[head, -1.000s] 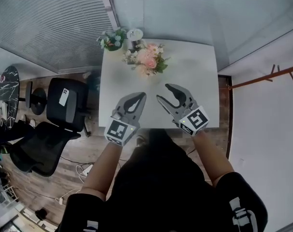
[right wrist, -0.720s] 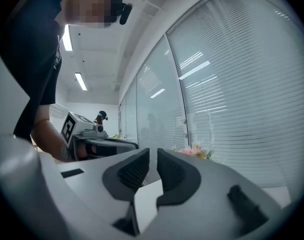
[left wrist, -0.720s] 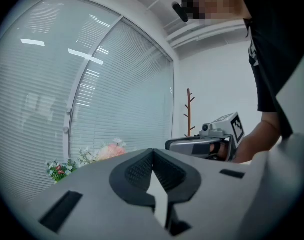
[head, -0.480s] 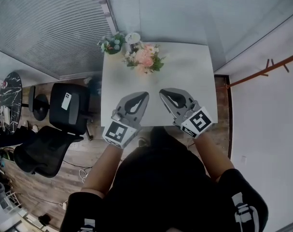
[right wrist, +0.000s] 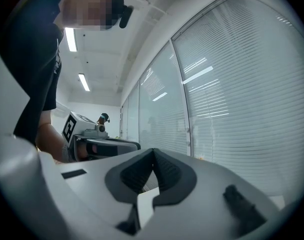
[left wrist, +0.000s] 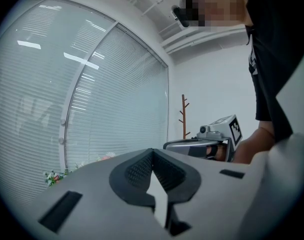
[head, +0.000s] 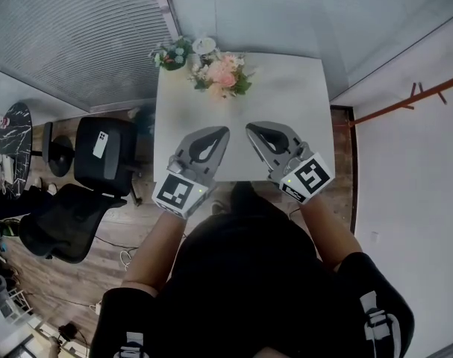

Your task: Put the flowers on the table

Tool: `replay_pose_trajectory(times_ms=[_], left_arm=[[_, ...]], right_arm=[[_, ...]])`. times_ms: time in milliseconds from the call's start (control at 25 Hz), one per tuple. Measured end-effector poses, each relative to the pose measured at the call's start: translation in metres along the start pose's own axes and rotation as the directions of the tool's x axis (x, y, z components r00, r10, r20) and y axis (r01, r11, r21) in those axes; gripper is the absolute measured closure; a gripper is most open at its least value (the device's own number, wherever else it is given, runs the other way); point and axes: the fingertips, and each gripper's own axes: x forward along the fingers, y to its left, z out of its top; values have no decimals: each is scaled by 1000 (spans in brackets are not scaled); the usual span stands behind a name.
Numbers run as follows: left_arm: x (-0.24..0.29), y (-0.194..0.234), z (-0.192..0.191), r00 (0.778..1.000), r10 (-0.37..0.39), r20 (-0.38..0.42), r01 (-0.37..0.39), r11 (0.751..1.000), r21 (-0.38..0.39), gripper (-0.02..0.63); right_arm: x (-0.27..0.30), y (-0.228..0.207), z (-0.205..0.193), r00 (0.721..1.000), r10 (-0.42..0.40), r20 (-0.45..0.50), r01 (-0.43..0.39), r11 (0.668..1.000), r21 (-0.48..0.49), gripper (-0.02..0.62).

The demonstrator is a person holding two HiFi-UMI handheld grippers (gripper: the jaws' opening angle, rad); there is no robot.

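Table (head: 286,103): flowers (head: 223,77) at far edge.
Left gripper (head: 219,131), right gripper (head: 253,130): pressed together, empty.
Next: I'd spread jaws before reaching.

Smooth matt white table (head: 286,95); wood-plank floor (head: 62,293)

The head camera looked steeply down on the table (head: 286,88) from high above. Cameras close behind my jaws faced the window blinds (left wrist: 116,94); the left gripper view caught my right gripper (left wrist: 174,145), the right gripper view my left gripper (right wrist: 129,145).
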Motion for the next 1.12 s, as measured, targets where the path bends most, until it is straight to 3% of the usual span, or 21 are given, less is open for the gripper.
replay_pose_trajectory(times_ms=[1120], left_arm=[[0, 4, -4, 1000, 3, -28, -3, 1000, 8, 594]], right_arm=[[1, -1, 1, 1000, 12, -3, -12, 1000, 9, 575]])
